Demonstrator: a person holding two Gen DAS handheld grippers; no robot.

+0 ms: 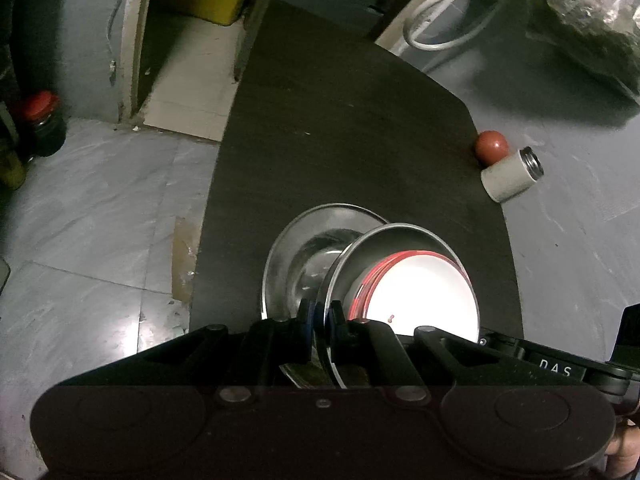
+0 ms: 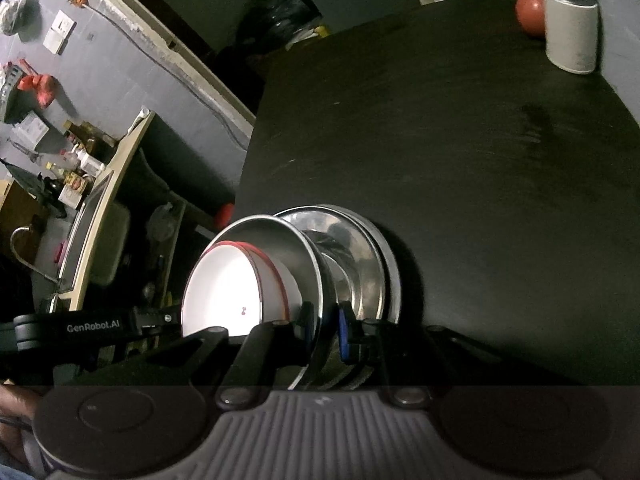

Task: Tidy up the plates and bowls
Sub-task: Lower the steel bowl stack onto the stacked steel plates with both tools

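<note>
Two tools are sharing one load. Left wrist view: the left tool (image 1: pixel 320 314) is pinching the steel bowl (image 1: pixel 362 256) rim, white bowl (image 1: pixel 424 300) nested inside, over the surface (image 1: pixel 340 120) near edge. Right wrist view: the right tool (image 2: pixel 325 322) is clamping that rim beside the steel plates (image 2: pixel 360 248); likely next, lowering together.

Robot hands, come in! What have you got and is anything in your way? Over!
Left gripper and right gripper both shut on steel bowl rim. White bowl nested inside. Steel plates underneath on table. Cup, ball far off.

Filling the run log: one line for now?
left gripper: shut on steel bowl rim | right gripper: same | white bowl inside | steel plate beneath
</note>
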